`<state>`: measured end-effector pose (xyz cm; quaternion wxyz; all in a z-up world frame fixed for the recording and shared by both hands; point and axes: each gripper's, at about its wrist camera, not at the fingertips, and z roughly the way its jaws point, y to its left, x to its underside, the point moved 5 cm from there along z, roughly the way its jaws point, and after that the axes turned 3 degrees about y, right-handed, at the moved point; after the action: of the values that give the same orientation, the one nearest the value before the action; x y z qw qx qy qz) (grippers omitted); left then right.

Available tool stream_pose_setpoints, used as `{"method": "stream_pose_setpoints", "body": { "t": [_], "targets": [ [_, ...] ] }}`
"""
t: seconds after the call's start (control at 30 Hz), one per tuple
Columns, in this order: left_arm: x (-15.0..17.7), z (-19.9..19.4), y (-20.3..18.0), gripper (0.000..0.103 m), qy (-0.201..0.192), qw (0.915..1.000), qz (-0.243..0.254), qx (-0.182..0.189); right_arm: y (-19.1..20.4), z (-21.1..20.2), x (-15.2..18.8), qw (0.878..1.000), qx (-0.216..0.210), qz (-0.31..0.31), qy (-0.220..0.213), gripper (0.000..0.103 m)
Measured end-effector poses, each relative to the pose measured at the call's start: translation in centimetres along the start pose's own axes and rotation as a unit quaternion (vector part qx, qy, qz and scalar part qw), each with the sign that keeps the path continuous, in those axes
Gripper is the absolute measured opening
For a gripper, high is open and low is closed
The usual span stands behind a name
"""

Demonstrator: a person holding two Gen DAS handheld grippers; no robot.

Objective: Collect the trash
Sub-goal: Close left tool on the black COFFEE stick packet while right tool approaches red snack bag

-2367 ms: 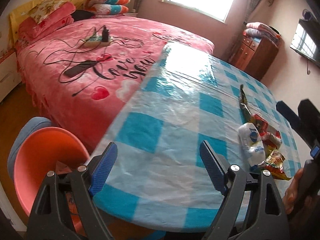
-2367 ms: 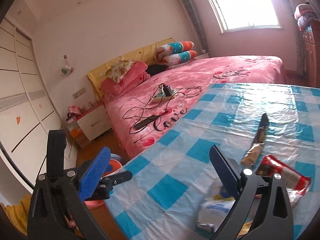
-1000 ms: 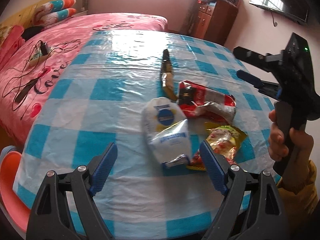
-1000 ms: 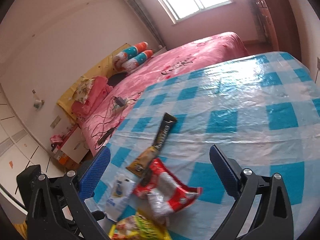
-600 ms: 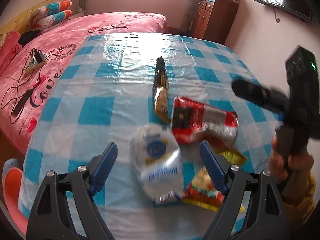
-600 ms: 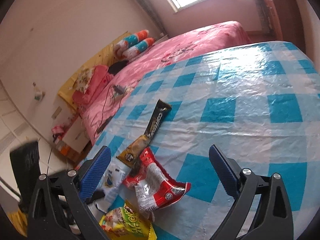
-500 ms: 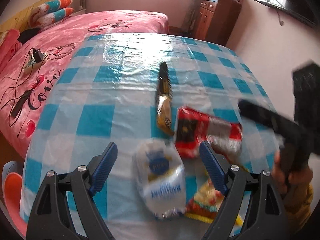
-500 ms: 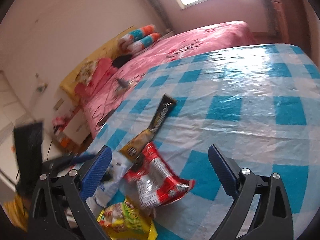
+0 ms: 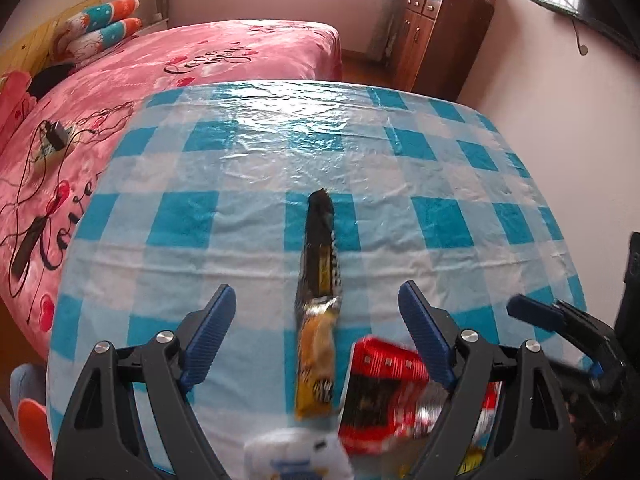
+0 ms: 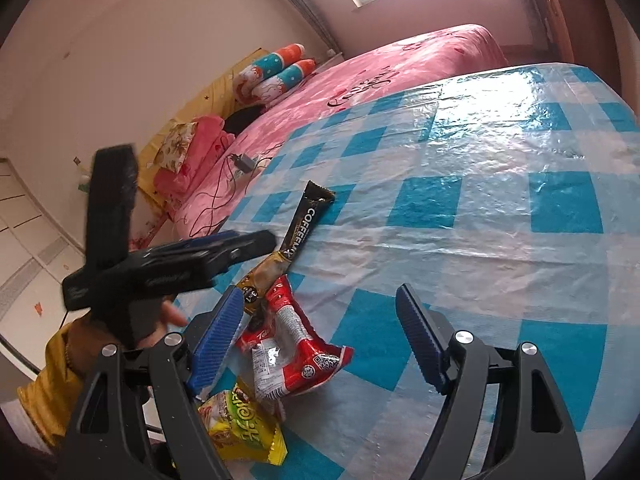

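1. Left gripper [image 9: 316, 332] in the left wrist view: jaws wide apart, holding nothing, hovering over the near end of the coffee stick [image 9: 319, 304] on the checked table [image 9: 248, 184]. The stick's print is too blurry to read here.
2. Same view: red wrapper [image 9: 384, 396] sits just right of the stick, partly hidden behind the right finger. A white packet [image 9: 296, 456] is cut off at the bottom edge, label smeared. The right gripper [image 9: 560, 324] pokes in at the right edge, blurred.
3. Right gripper [image 10: 320, 340] in the right wrist view: also spread open, empty, above the red wrapper [image 10: 296, 348].
4. Here the stick [image 10: 296, 240] reads "COFFEEMIX" plus "3in1". The red wrapper shows a QR code; its brand I can't make out. Yellow packet [image 10: 244, 428] near the table edge is half behind the left finger, writing unreadable.
5. The left gripper [image 10: 224, 256] is motion-blurred, in a hand [image 10: 160, 316]. Pink bed [image 10: 360, 76] behind has cursive I can't read.
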<state>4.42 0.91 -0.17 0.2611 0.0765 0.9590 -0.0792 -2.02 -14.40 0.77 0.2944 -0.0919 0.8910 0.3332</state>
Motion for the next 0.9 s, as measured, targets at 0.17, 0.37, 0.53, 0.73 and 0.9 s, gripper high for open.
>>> {"method": "stream_pose_setpoints", "body": {
  "t": [0.17,0.37,0.53,0.73,0.9],
  "targets": [
    [-0.8,1.9,-0.8,0.076,0.016,0.9996,0.016,-0.018,0.8,0.0,0.3,1.0,0.003,-0.02,0.009,0.078],
    [-1.6,3.4,-1.4,0.065,0.03,0.9986,0.032,-0.031,1.0,0.7,0.7,0.999,-0.002,-0.028,0.03,0.078],
    [-1.6,4.4,-1.5,0.055,0.04,0.9978,0.032,-0.042,1.2,1.3,1.3,0.998,-0.001,-0.037,0.045,0.078],
    [-1.8,4.3,-1.3,0.041,0.033,0.9981,0.028,-0.045,2.2,1.8,1.5,0.997,-0.008,-0.048,0.053,0.078],
    [-1.7,4.2,-0.9,0.026,0.024,0.9982,0.029,-0.046,2.7,2.5,1.5,0.996,-0.007,-0.057,0.062,0.078]
  ]
}}
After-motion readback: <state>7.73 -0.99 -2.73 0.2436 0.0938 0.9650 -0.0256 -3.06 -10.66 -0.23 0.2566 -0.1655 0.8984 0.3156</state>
